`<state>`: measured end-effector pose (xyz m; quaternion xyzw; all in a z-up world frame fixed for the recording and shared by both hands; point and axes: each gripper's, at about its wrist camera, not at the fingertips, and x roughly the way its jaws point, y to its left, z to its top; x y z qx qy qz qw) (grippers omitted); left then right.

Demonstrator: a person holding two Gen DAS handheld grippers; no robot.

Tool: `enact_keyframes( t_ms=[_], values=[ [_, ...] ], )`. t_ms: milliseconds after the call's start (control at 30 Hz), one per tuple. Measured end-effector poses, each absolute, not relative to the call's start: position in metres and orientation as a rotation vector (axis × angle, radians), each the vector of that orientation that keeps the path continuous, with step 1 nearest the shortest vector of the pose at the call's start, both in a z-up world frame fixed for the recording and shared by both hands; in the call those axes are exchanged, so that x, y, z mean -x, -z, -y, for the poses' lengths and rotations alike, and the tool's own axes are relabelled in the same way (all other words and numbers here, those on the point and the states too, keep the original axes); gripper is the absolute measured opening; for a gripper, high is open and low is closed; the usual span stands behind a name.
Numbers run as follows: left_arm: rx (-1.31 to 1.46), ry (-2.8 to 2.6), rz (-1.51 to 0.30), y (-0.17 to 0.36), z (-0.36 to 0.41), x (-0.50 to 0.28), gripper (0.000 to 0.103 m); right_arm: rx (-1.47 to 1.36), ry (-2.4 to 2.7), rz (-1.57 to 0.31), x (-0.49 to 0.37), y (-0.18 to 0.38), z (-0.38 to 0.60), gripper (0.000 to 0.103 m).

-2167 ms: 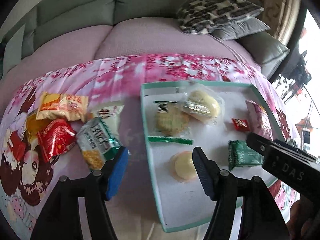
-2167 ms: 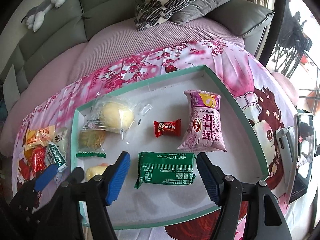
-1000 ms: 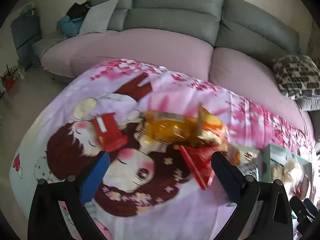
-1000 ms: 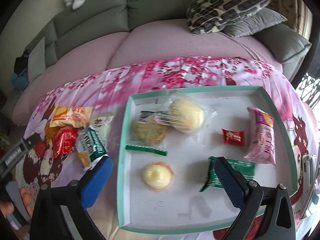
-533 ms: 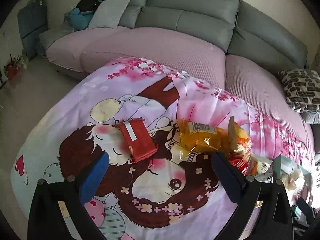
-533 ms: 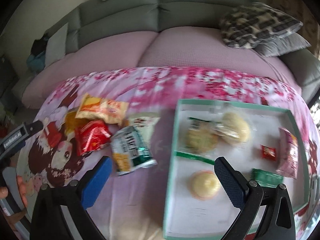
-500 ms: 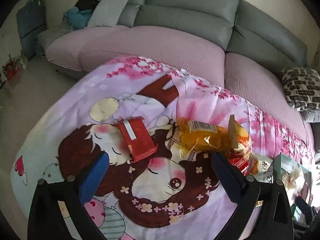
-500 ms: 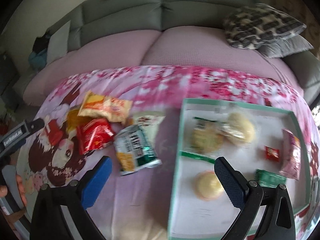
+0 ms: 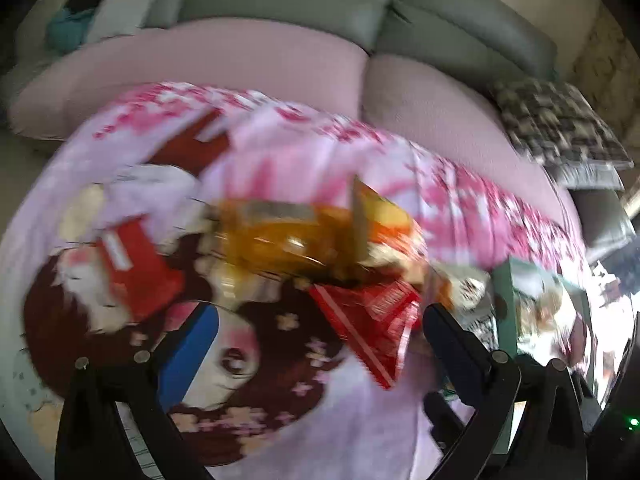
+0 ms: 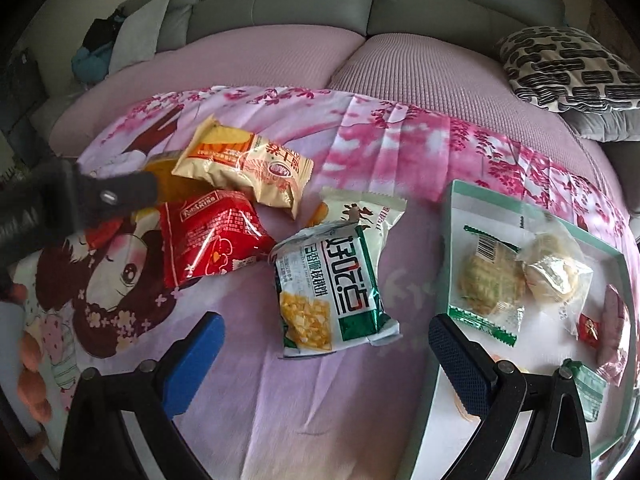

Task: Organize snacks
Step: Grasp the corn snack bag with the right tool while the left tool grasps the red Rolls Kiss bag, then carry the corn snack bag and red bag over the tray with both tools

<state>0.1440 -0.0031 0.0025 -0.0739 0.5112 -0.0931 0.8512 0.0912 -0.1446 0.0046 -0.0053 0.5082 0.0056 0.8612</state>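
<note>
The right gripper (image 10: 326, 342) is hovering with its jaws spread wide and empty over a green-and-white packet (image 10: 334, 288) printed with Chinese characters at frame centre. A red bag (image 10: 212, 240) is lying to its left, a cream-and-orange bag (image 10: 244, 164) above that, and the green-rimmed tray (image 10: 452, 216) of wrapped snacks at right. The left gripper (image 9: 320, 334), likewise spread and empty, is facing a blurred red packet (image 9: 372, 320).

Right gripper (image 10: 326, 344) wide open above green-white snack bag (image 10: 334, 292); red bag (image 10: 210, 240), beige bag (image 10: 244, 166) nearby. Tray (image 10: 450, 240) w/ wrapped pastries at right.
</note>
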Motion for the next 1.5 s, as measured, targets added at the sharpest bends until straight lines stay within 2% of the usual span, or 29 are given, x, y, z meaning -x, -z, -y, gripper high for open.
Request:
enact_keyframes(
  t_ms=[200,333,400,667,800,833,867,1200,1500],
  values=[
    [0.139,0.244,-1.123,0.017,0.026,-0.151,0.102,0.019,-0.024,-1.066,-0.101,0.000,0.141,0.102],
    [0.150,0.243,-1.140,0.026,0.030,-0.155,0.102,0.023,-0.022,-1.068,-0.103,0.003,0.139,0.096],
    [0.151,0.246,-1.144,0.030,0.032,-0.156,0.094,0.021,-0.023,-1.069,-0.104,0.005,0.139,0.094],
    [0.212,0.287,-1.141,0.029,0.027,-0.155,0.059,0.012,-0.016,-1.084,-0.104,0.008,0.143,0.068],
    [0.217,0.292,-1.141,0.029,0.027,-0.153,0.055,0.007,-0.020,-1.082,-0.102,0.007,0.144,0.065],
    [0.219,0.295,-1.140,0.028,0.026,-0.152,0.055,0.005,-0.022,-1.082,-0.102,0.007,0.144,0.062],
    [0.219,0.297,-1.138,0.027,0.025,-0.152,0.054,0.002,-0.026,-1.081,-0.101,0.006,0.144,0.056],
    [0.196,0.301,-1.118,0.019,0.027,-0.145,0.047,-0.011,-0.012,-1.072,-0.097,0.000,0.146,0.053],
    [0.221,0.299,-1.093,0.008,0.024,-0.136,0.045,-0.030,0.006,-1.042,-0.088,-0.015,0.152,0.053]
  ],
)
